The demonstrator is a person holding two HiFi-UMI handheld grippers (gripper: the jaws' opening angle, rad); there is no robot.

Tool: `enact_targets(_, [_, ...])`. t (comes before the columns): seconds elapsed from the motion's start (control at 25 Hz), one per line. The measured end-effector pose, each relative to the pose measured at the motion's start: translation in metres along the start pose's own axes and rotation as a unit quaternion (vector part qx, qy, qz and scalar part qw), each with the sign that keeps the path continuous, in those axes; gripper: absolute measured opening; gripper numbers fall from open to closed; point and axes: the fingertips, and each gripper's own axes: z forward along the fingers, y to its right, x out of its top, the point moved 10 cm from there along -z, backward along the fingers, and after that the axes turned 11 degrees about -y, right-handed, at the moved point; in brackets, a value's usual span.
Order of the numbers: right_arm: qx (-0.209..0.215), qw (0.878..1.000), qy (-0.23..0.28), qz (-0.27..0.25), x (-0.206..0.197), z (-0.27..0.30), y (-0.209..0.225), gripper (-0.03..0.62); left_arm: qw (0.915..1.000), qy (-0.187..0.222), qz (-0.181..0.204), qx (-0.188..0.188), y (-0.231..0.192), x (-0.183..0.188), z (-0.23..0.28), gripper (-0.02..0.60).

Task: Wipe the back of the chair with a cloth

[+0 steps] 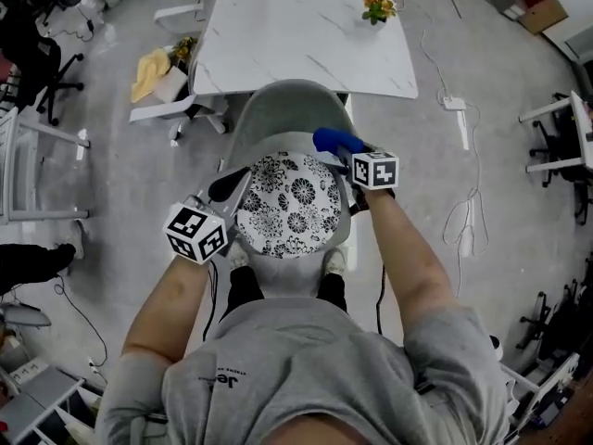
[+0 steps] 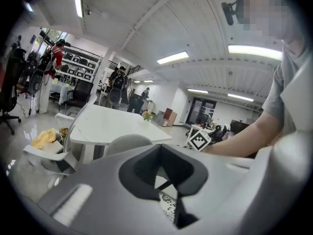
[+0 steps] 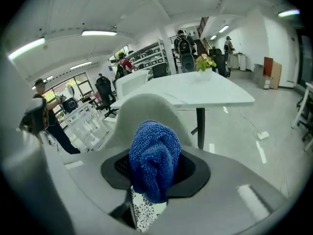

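Grey office floor point(image 1: 139, 202) all round, with a white marble table point(image 1: 278, 35) past the chair at 12 o'clock. Your blue cloth point(image 3: 154, 163) is bunched into a wad and the right gripper point(image 1: 347, 148) has its jaws clamped on it. It's sitting at about 2 o'clock off the floral seat cushion point(image 1: 289, 207), right where the grey chair back point(image 1: 287, 109) starts. I'd say you're lined up to wipe, but I can't tell if it's touching yet. The left gripper point(image 1: 230, 189) is at 9 o'clock by the cushion's edge, jaws pretty much together with nothing in them, probably there to steady the chair. The potted flowers point(image 1: 378, 7) on the table are well clear.
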Motion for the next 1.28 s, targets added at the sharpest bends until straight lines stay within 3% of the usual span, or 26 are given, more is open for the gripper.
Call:
enact_targets(0.2, [0.01,0.998,0.034,-0.053,0.03,-0.068,-0.014,0.133,0.9997,0.024,0.009,0.001,0.023,0.038,-0.014,0.058])
enact_targets(0.6, [0.044,0.988,0.119,-0.085,0.065,-0.18,-0.044,0.133,0.9977,0.063,0.023,0.009,0.046,0.102,-0.051,0.058])
enact_targets(1.28, [0.065,0.954,0.256,-0.145,0.101,-0.307,-0.069,0.133,0.9929,0.098,0.064,0.018,0.077,0.152,-0.106,0.058])
